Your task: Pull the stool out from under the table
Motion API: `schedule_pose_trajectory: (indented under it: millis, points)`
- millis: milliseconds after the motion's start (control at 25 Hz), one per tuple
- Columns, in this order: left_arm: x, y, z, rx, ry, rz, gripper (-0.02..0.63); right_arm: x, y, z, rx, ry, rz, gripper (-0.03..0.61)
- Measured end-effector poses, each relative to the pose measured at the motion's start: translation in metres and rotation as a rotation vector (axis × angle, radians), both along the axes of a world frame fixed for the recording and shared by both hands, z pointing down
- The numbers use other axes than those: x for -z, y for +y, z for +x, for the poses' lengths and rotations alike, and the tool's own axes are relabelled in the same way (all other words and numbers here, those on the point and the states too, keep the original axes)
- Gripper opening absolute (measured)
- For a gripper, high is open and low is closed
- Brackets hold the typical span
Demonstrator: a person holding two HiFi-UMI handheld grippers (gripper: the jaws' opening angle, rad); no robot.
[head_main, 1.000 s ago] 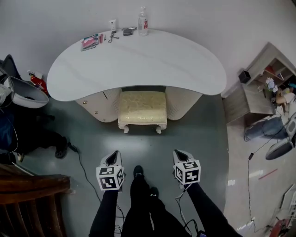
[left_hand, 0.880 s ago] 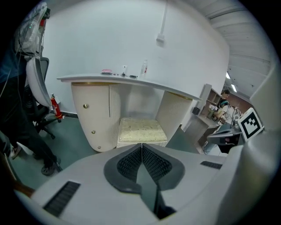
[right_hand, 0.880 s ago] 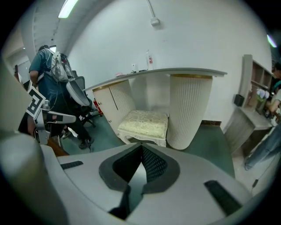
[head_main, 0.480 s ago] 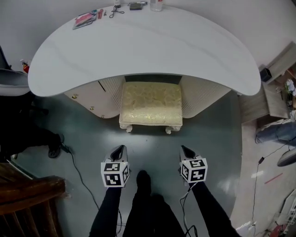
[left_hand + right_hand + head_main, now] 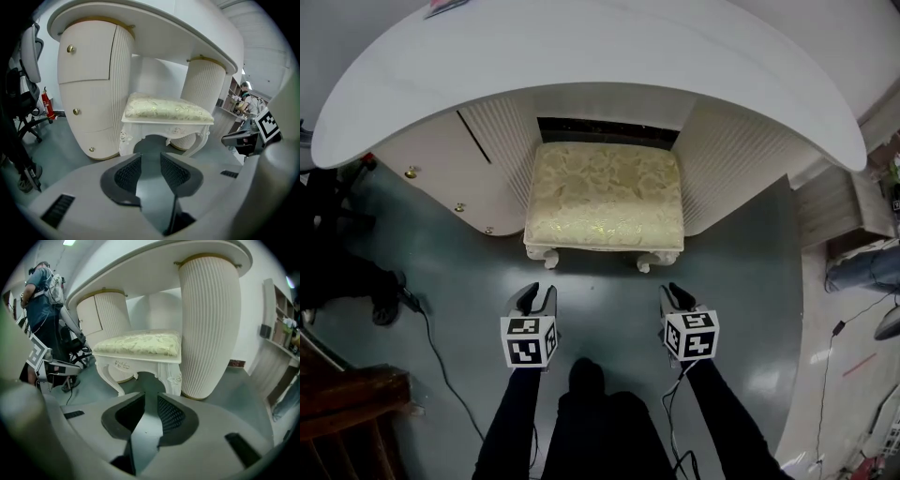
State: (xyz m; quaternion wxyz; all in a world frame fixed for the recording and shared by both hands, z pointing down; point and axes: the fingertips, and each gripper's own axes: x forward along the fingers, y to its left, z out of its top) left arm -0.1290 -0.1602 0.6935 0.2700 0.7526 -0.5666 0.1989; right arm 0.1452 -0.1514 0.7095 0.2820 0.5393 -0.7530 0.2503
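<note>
Under the table point(image 5: 581, 56), between its two ribbed pedestals, sits the stool point(image 5: 605, 195), straight ahead of both tools with its front edge lying crosswise to me. I have the left gripper point(image 5: 538, 298) and right gripper point(image 5: 675, 294) near its front corners, equally close and not touching. Both pairs of jaws are opening, with nothing between them.

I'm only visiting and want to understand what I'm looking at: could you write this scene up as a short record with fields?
Stool: cream cushion, white carved legs, tucked between the table's ribbed pedestals, not yet pulled out
Table: white curved top
Left gripper: jaws opening, empty, short of the stool
Right gripper: jaws opening, empty, short of the stool
Floor: grey-green
</note>
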Motion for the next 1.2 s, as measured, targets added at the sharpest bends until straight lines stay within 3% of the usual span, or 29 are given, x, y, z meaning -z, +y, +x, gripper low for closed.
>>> schedule_pose_trajectory:
  millis: [240,480,800,1200]
  points:
    - [-0.056,-0.020,-0.011,0.013,-0.015,0.025,0.207,-0.055,-0.021,0.013,-0.044,0.014,0.009,0.168]
    - [-0.104,-0.044,-0.024,0.052,-0.008,0.013,0.284,-0.091,-0.046,0.026,-0.094,-0.035,0.064,0.183]
    - [-0.138,-0.075,-0.033,0.084,0.023,0.016,0.301,-0.098,-0.074,0.030,-0.096,-0.114,0.131,0.256]
    - [-0.135,-0.110,-0.035,0.100,0.021,0.065,0.304,-0.100,-0.100,0.026,-0.056,-0.092,0.188,0.260]
